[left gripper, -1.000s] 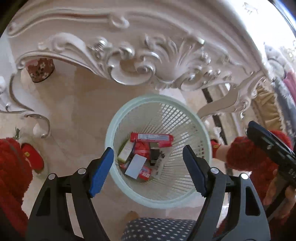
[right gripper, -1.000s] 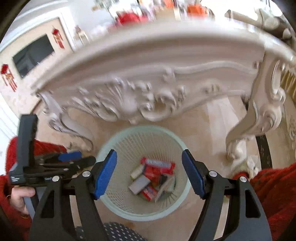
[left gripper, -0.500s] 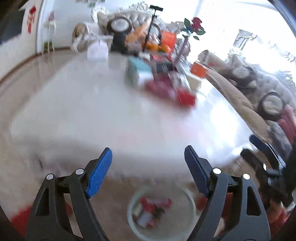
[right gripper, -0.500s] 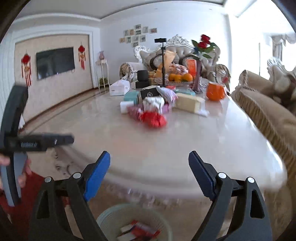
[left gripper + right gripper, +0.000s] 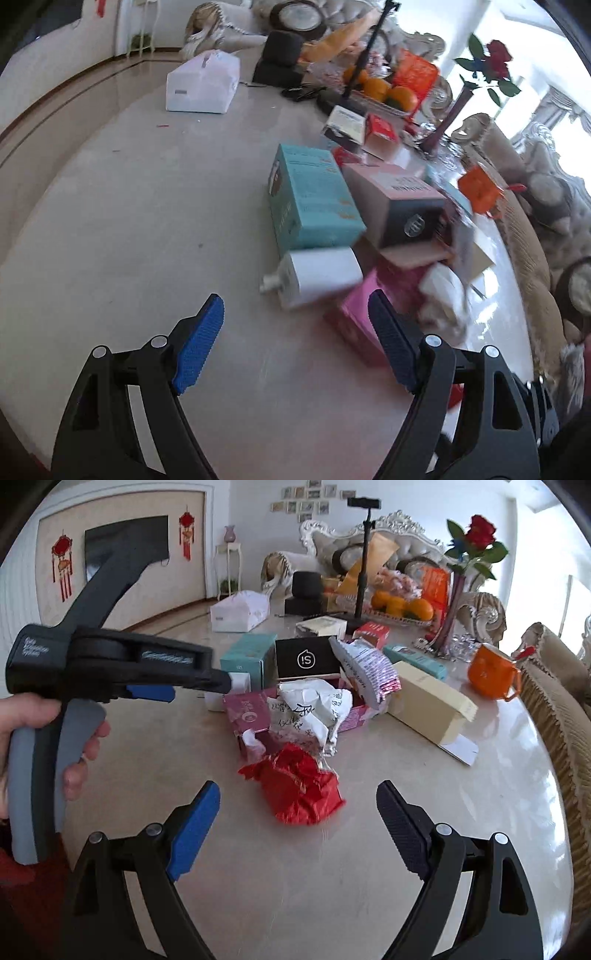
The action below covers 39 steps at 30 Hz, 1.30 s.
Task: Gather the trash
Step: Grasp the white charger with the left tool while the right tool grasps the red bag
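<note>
Trash lies in a heap on the marble table (image 5: 332, 878). A crumpled red foil wrapper (image 5: 295, 790) lies nearest, just beyond my right gripper (image 5: 298, 788), which is open and empty above the table. Behind the wrapper are crumpled white paper (image 5: 306, 709), a pink box (image 5: 247, 709), a silvery snack bag (image 5: 365, 668) and a long cream box (image 5: 428, 701). My left gripper (image 5: 295, 302) is open and empty, short of a white box (image 5: 317, 277), a pink box (image 5: 354, 321) and a teal box (image 5: 314, 195). A hand (image 5: 22, 716) holds the left gripper in the right wrist view.
An orange mug (image 5: 491, 675), a vase with a rose (image 5: 454, 605), a tray of oranges (image 5: 402, 603), a phone stand (image 5: 362, 565) and a white tissue box (image 5: 240, 611) stand further back. A beige sofa (image 5: 565, 709) borders the table's right edge.
Both grippers have risen from over the green basket on the floor to above the table top. The basket has left both views. The right jaws stand a little wider than before.
</note>
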Tool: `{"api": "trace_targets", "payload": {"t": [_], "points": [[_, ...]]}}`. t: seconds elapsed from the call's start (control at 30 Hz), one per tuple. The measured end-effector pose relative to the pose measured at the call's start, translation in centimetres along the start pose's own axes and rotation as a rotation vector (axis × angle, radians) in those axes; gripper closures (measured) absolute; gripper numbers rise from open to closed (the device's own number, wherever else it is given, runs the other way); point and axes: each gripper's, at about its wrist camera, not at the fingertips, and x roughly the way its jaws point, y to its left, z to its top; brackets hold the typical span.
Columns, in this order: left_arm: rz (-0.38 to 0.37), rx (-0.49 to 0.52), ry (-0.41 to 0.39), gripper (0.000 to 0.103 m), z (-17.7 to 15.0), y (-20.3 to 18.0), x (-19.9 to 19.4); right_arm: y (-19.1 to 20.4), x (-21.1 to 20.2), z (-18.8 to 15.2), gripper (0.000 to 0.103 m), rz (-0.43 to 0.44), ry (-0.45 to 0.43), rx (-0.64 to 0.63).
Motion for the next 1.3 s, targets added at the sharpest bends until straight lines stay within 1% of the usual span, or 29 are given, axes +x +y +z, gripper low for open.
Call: {"api": "trace_targets", "payload": {"t": [0.07, 0.1, 0.17, 0.23, 0.3, 0.33, 0.4, 0.5, 0.53, 0.57, 0.6, 0.63, 0.67, 0.73, 0.8, 0.93, 1.0, 1.07, 1.13, 1.2, 1.3], "points": [[0.008, 0.006, 0.011, 0.024, 0.3, -0.4, 1.0, -0.1, 0.8, 0.3, 0.021, 0.009, 0.007, -0.005], [0.014, 0.016, 0.017, 0.024, 0.4, -0.8, 1.5, -0.1, 1.2, 0.4, 0.021, 0.017, 0.031, -0.001], [0.023, 0.036, -0.004, 0.024, 0.8, -1.3, 2.0, -0.3, 2.1, 0.6, 0.021, 0.048, 0.081, 0.013], [0.058, 0.033, -0.026, 0.024, 1.3, -1.5, 2.2, -0.2, 2.1, 0.7, 0.021, 0.064, 0.092, 0.011], [0.053, 0.021, -0.011, 0.024, 1.9, -1.5, 2.8, 0.0, 2.0, 0.9, 0.021, 0.081, 0.093, 0.002], [0.056, 0.010, 0.000, 0.024, 2.0, -1.5, 3.1, 0.0, 2.1, 1.0, 0.021, 0.082, 0.094, -0.002], [0.074, 0.002, 0.005, 0.024, 2.2, -1.5, 3.4, 0.2, 2.4, 1.4, 0.021, 0.048, 0.100, -0.021], [0.073, 0.027, -0.019, 0.024, 2.0, -1.6, 3.4, 0.3, 3.4, 1.9, 0.023, 0.037, 0.151, -0.020], [0.074, 0.046, -0.028, 0.025, 2.0, -1.7, 3.5, 0.2, 3.7, 2.0, 0.034, 0.044, 0.164, -0.011], [0.084, 0.072, -0.034, 0.028, 1.9, -1.6, 3.5, 0.2, 4.0, 1.9, 0.051, 0.058, 0.189, 0.004], [0.070, 0.086, -0.037, 0.039, 1.8, -1.4, 3.5, 0.1, 4.0, 1.7, 0.053, 0.059, 0.198, 0.013], [0.066, 0.107, -0.044, 0.042, 1.7, -1.2, 3.3, 0.1, 3.8, 1.4, 0.058, 0.049, 0.195, 0.015], [0.063, 0.114, -0.044, 0.042, 1.6, -1.0, 3.2, 0.2, 3.3, 1.1, 0.062, 0.045, 0.188, 0.015], [0.040, 0.121, -0.041, 0.043, 1.5, -0.5, 2.8, 0.0, 2.5, 0.6, 0.065, 0.068, 0.174, 0.045], [0.026, 0.110, -0.040, 0.043, 1.3, 0.1, 2.5, 0.0, 1.6, 0.3, 0.065, 0.086, 0.157, 0.068], [-0.030, 0.068, -0.070, 0.043, 0.5, 1.7, 0.8, -0.2, -0.4, -0.1, 0.065, 0.102, 0.108, 0.104], [-0.060, 0.062, -0.094, 0.043, 0.0, 2.4, -0.7, -0.4, -1.6, -0.1, 0.065, 0.106, 0.078, 0.125], [-0.073, 0.067, -0.116, 0.043, -0.4, 2.7, -2.1, -0.6, -2.7, -0.3, 0.065, 0.114, 0.050, 0.147], [-0.092, 0.074, -0.129, 0.043, -1.2, 3.1, -3.7, -0.9, -4.2, -1.0, 0.065, 0.141, 0.021, 0.203], [-0.135, 0.087, -0.150, 0.043, -2.6, 3.5, -5.9, -0.9, -5.9, -2.0, 0.065, 0.170, -0.007, 0.239], [-0.177, 0.134, -0.179, 0.043, -5.4, 3.6, -9.1, 0.3, -9.4, -4.6, 0.065, 0.197, -0.058, 0.251]]}}
